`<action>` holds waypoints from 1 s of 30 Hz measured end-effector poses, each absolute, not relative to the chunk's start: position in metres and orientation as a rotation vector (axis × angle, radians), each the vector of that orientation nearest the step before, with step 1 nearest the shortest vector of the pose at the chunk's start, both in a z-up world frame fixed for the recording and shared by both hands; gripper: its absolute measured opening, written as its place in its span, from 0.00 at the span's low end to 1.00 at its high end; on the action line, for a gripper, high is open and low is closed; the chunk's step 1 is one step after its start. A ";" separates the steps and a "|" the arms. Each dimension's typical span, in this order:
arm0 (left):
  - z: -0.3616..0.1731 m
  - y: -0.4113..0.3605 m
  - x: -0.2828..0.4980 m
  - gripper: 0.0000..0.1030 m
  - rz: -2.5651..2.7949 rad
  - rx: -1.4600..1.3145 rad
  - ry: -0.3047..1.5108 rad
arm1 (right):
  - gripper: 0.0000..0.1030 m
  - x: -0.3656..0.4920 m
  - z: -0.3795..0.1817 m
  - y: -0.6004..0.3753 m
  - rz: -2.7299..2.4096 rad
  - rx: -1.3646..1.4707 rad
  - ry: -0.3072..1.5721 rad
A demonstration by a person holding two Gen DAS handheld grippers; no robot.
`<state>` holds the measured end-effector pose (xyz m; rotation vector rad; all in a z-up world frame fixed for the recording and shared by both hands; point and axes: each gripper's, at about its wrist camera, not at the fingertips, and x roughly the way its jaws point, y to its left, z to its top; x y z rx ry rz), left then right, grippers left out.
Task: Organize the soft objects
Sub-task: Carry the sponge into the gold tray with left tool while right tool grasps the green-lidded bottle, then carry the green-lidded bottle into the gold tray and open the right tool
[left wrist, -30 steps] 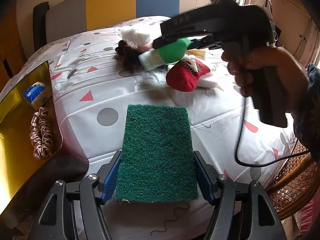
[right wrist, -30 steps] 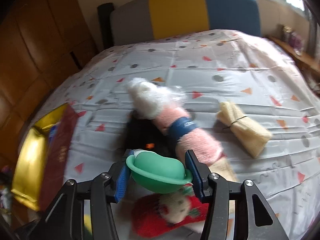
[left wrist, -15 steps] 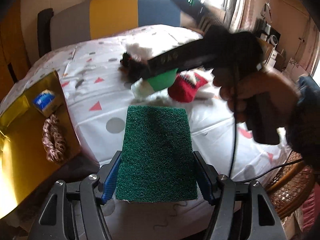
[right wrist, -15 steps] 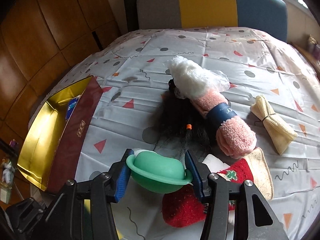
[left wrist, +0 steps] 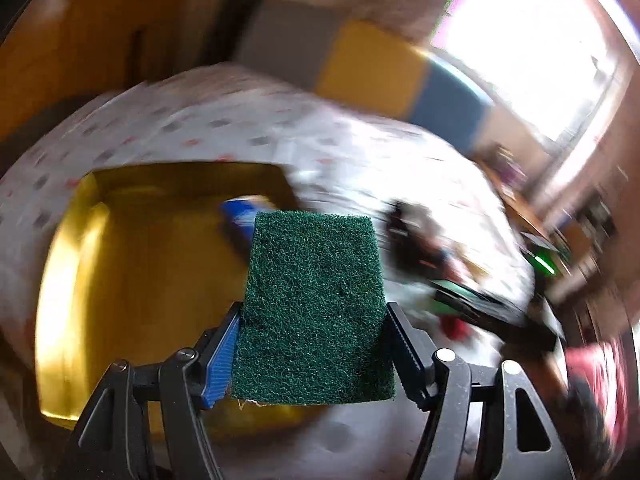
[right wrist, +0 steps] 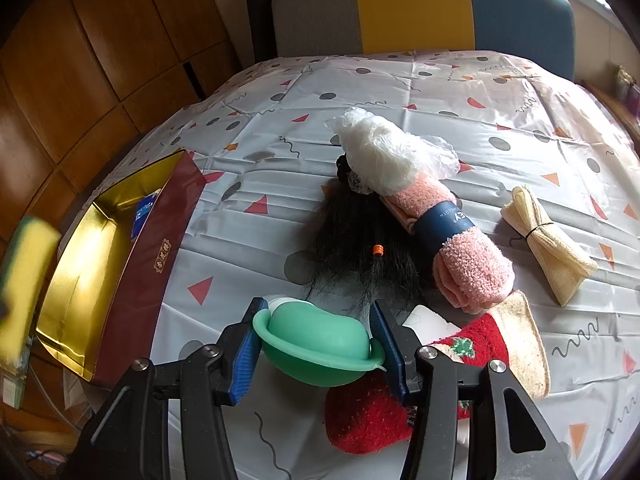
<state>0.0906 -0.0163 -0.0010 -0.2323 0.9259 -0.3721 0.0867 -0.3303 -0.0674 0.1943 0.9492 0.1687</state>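
Spotted white cloth [right wrist: 400, 92] covers the bed, with a gray, yellow and blue headboard [right wrist: 420, 8] behind it. At the left edge sits the gold box [right wrist: 80, 272] with dark red sides, and a small blue packet [right wrist: 143, 212] lies inside it.

The left gripper [left wrist: 312, 344] is clamped on the green scrub pad [left wrist: 314, 304]. The pad stands between the two fingers and sticks out far past the tips. It now hangs over the gold box [left wrist: 132, 280]; half a second ago it was over the cloth, with the box off to the left. This view is very blurry.

The right gripper [right wrist: 318, 346] is squeezed shut on the green silicone cup [right wrist: 316, 346], which fills the gap between the blue pads, same as before. Past it lie the black hair piece [right wrist: 360, 240], the pink rolled towel [right wrist: 452, 240], the red Christmas sock [right wrist: 400, 400] and the cream cloth bundle [right wrist: 548, 240].
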 end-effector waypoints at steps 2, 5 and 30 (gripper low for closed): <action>-0.013 -0.001 0.116 0.67 -0.298 -0.252 0.960 | 0.51 0.087 -0.067 -0.330 0.169 0.188 0.949; -0.029 0.007 0.146 0.67 -0.237 -0.240 0.987 | 0.51 0.087 -0.068 -0.330 0.170 0.191 0.951; -0.019 0.012 0.110 0.81 -0.093 -0.087 0.926 | 0.52 0.087 -0.069 -0.327 0.167 0.171 0.953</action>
